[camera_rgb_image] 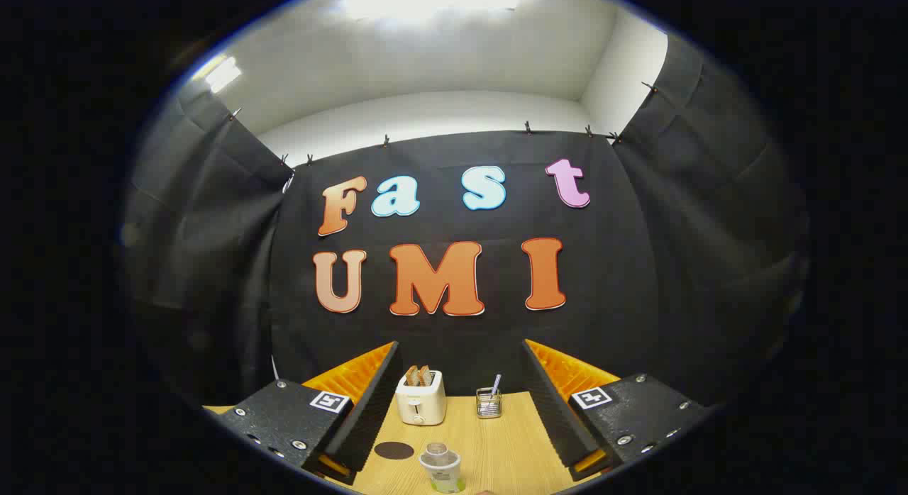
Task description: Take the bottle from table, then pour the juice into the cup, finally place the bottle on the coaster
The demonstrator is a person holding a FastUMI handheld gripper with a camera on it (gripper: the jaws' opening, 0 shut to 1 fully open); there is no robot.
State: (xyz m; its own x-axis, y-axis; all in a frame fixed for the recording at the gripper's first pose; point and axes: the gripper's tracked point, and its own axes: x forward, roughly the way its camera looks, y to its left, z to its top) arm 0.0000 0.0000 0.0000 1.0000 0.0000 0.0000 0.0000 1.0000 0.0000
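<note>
My gripper (461, 410) stands open above the wooden table (511, 445), its two fingers spread wide with nothing between them. Between the fingers, close to me, stands a small bottle (441, 468) with a clear cap and a pale body with a green base. A dark round coaster (394, 450) lies flat on the table just left of the bottle, near the left finger (369, 410). The bottle is apart from both fingers. No cup is visible.
A white toaster (421, 398) with bread slices in it stands at the back of the table. To its right is a small wire holder (489, 402) with utensils. Black cloth walls close the booth behind and on both sides.
</note>
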